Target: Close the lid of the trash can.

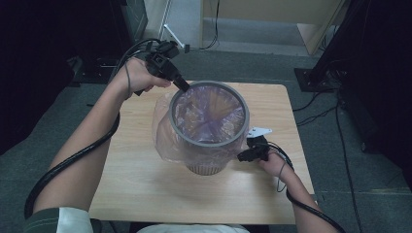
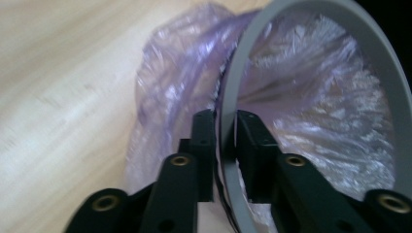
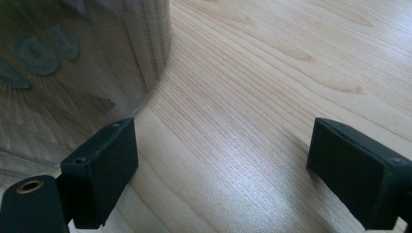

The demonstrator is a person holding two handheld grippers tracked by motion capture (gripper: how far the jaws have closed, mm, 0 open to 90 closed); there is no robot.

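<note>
**Left gripper straddling bin rim, right gripper idling wide beside bin**

High view: a round woven waste bin with a grey plastic rim ring (image 1: 209, 141) is standing upright in the middle of the frame on a light wooden table (image 1: 145, 189). A translucent purple-tinted plastic bag liner (image 1: 209, 114) is sitting inside the bin, and its edge is spilling over the rim and hanging down the outside, bulging toward the left of the frame.

The left gripper (image 1: 182, 86) is coming in from the upper left of the frame, held in the person's left hand (image 1: 138, 77), with its tips at the upper left edge of the rim. In the left gripper view, the grey rim (image 2: 233, 121) is running up between the two black jaws, one jaw outside against the bag (image 2: 170, 87) and one inside the bin. The gap is narrow; the frame is not showing clearly whether the pads are pressing on the rim.

The right gripper (image 1: 240, 156) is sitting at the lower right of the bin in the high view, low by the table, held in the right hand (image 1: 274, 162). In the right gripper view its jaws are standing wide apart with bare table (image 3: 233, 121) between them; the bin wall (image 3: 73, 63) is filling the upper left corner, just beside the left-hand jaw, nothing gripped.
</note>
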